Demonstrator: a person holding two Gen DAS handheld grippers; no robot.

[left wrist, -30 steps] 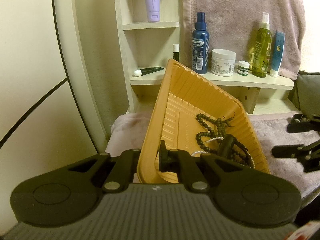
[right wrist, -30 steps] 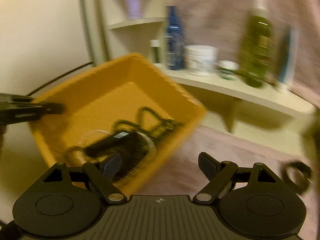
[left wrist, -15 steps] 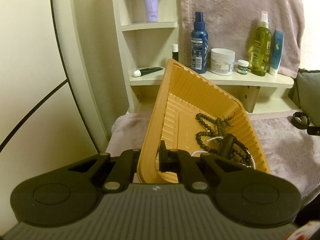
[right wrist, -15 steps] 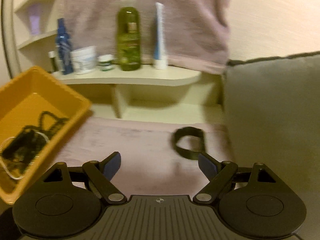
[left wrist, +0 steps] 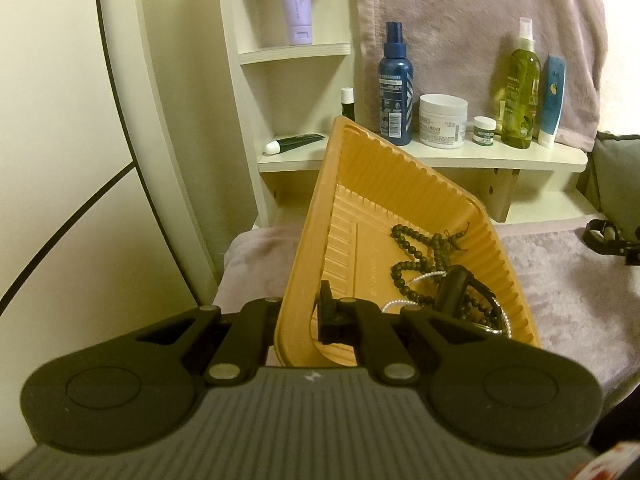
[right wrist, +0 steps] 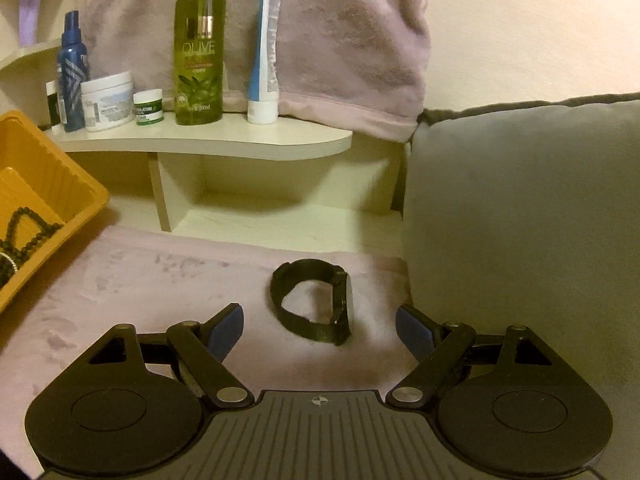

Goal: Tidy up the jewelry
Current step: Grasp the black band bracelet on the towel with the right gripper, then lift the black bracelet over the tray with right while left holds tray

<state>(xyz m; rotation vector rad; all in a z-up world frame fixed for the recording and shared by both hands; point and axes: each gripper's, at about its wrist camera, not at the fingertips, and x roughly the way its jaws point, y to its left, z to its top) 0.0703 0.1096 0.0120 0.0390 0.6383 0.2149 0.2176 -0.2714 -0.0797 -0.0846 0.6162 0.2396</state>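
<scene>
My left gripper [left wrist: 308, 312] is shut on the near rim of an orange plastic tray [left wrist: 360, 184], which it holds tilted above the pink cloth. Dark bead strands [left wrist: 416, 248], a black watch [left wrist: 456, 292] and a thin pearl chain [left wrist: 400, 304] lie in the tray's lower corner. In the right wrist view the tray [right wrist: 60, 184] shows at the left edge. Another black watch [right wrist: 304, 270] lies on its side on the pink cloth [right wrist: 160, 280]. My right gripper [right wrist: 319, 316] stands open just before it, one finger on each side, not touching.
A cream shelf [right wrist: 240, 140] at the back carries an olive bottle [right wrist: 200, 60], a blue spray bottle [left wrist: 394, 92], a white jar [left wrist: 442, 120] and tubes. A pink towel [right wrist: 340, 40] hangs behind. A grey cushion [right wrist: 520, 220] stands close on the right.
My right gripper has swung away from the tray to the right and down, so the watch on the cloth now lies between its open fingers. The left gripper and tray have stayed still.
</scene>
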